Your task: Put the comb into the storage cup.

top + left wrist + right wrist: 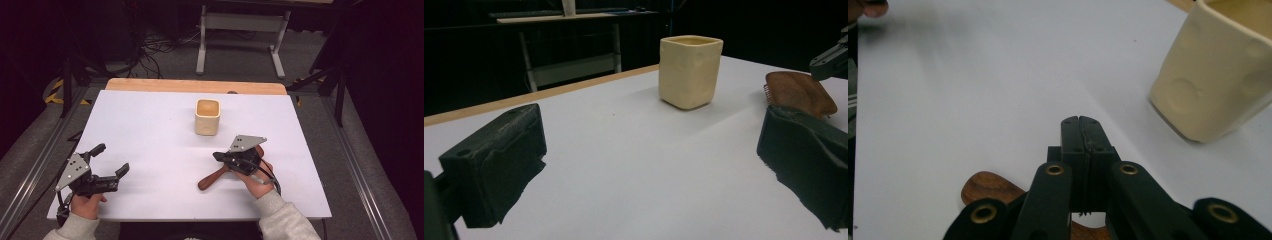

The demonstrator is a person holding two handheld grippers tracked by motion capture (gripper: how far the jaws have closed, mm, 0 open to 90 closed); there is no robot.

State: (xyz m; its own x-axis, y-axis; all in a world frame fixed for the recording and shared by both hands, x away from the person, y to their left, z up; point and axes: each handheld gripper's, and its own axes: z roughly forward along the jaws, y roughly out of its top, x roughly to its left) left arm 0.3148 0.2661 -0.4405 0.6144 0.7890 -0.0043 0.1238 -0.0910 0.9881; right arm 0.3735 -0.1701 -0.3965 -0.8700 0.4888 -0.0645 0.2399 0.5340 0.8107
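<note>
A cream square cup [207, 117] stands upright at the table's middle back; I also see the cup [689, 70] from the left gripper and the cup [1218, 75] close at the right of the right gripper view. A brown wooden brush [210, 179] lies flat on the white table, handle toward the near left. My right gripper [217, 156] hovers over the brush head, jaws pressed together [1081, 122] with nothing visible between the tips; the brush's wood [985, 185] shows underneath. My left gripper [111, 159] rests at the near left, open and empty [654, 165].
The white table top [150, 125] has a bare wooden strip [195, 86] along its far edge. Beyond it stands a metal table frame [240, 40] on a dark floor with cables. The brush head [799, 92] and the right gripper's tip [829, 60] show far right in the left gripper view.
</note>
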